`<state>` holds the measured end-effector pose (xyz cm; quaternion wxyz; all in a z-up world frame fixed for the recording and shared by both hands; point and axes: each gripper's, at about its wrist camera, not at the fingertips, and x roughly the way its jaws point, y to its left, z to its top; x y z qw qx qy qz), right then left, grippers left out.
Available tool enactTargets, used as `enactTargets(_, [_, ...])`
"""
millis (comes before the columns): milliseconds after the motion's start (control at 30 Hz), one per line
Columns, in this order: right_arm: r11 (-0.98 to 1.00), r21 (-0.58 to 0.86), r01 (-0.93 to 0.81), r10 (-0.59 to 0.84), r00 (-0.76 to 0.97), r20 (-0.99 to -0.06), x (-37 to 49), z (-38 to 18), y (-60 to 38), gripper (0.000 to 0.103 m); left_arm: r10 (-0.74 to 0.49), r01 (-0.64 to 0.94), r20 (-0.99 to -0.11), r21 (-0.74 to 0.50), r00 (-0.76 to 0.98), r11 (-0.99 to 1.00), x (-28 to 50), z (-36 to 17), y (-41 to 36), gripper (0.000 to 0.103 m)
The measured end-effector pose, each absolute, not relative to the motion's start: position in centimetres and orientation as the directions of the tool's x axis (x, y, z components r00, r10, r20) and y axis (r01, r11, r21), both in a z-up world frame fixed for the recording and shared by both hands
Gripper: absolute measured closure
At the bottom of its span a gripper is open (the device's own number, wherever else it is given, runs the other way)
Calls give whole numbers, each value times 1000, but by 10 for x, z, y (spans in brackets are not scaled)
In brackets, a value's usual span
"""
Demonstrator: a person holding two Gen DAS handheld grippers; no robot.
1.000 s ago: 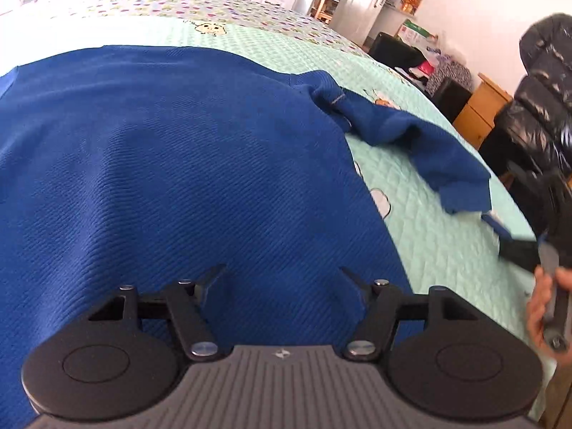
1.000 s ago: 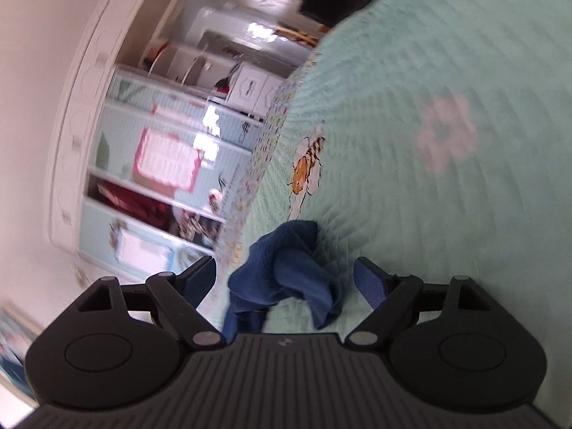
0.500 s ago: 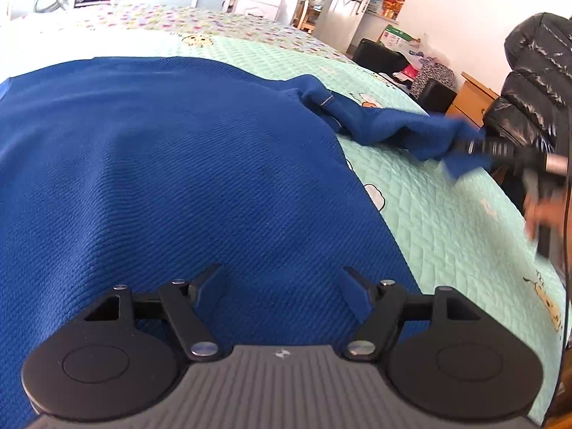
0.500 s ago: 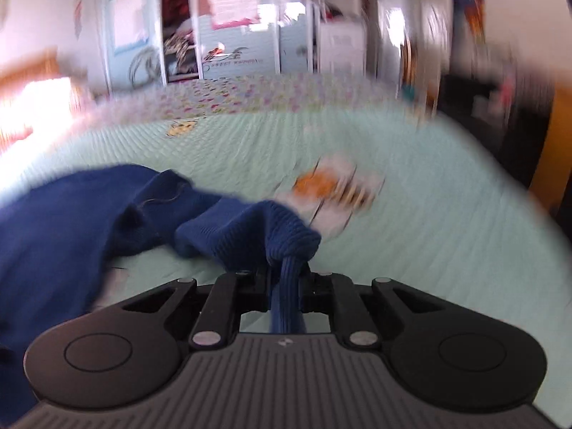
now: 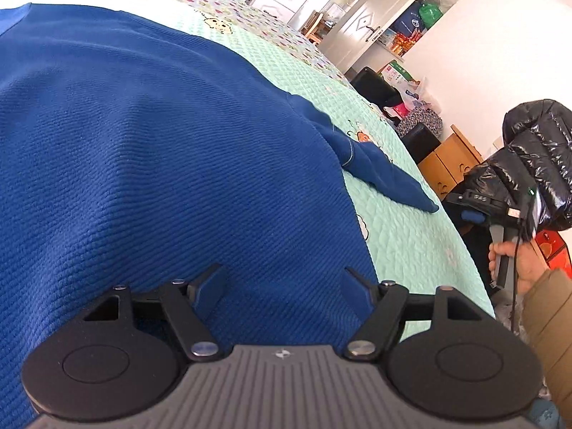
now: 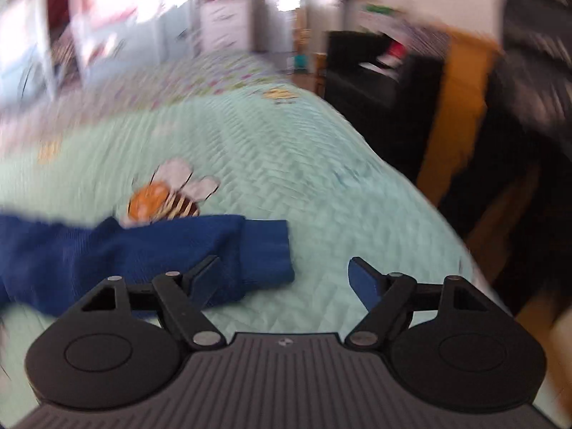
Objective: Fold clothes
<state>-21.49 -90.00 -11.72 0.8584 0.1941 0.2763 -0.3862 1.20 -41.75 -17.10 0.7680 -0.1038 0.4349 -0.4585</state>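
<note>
Blue sweater (image 5: 150, 150) — flat on bedspread (image 5: 404, 236)

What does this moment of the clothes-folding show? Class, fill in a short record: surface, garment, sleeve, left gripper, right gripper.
surface: green quilted bedspread with bee prints
garment: blue knitted sweater, spread flat on the bedspread
sleeve: sleeve stretched out sideways, cuff lying flat on the bedspread
left gripper: left gripper open over the sweater's body, gripping nothing
right gripper: right gripper jaws opening, nothing between them; cuff lies beyond its left finger
</note>
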Motion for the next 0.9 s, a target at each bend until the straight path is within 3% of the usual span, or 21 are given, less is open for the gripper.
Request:
enactTargets(133, [528, 447, 722, -465, 686, -559, -254, -136, -900, 24, -796, 621, -570, -554, 203, 555, 12, -170, -415, 29])
enactTargets(300, [359, 700, 617, -392, 781, -486, -262, -163, -917, 24, -795, 623, -568, -548, 213, 559, 7, -170, -413, 26])
enactTargets(667, [247, 769, 590, -410, 782, -468, -209, -189, -938, 24, -790, 660, -573, -510, 217, 552, 2, -168, -424, 8])
enactTargets(733, [257, 761, 596, -391, 784, -483, -202, -187, -940, 38, -791, 658, -573, -513, 215, 551, 2, -168, -426, 7])
enactTargets(767, [258, 759, 597, -369, 787, -494, -199, -187, -942, 72, -791, 657, -574, -514, 214, 551, 2, -168, -427, 7])
enactTargets(800, [263, 757, 598, -350, 790, -503, -196, -187, -943, 90, -790, 657, -575, -515, 212, 550, 3, -168, -428, 7])
enactTargets(900, [349, 713, 608, -411, 783, -466, -201, -160, -933, 90, -792, 651, -575, -524, 206, 550, 5, -167, -428, 7])
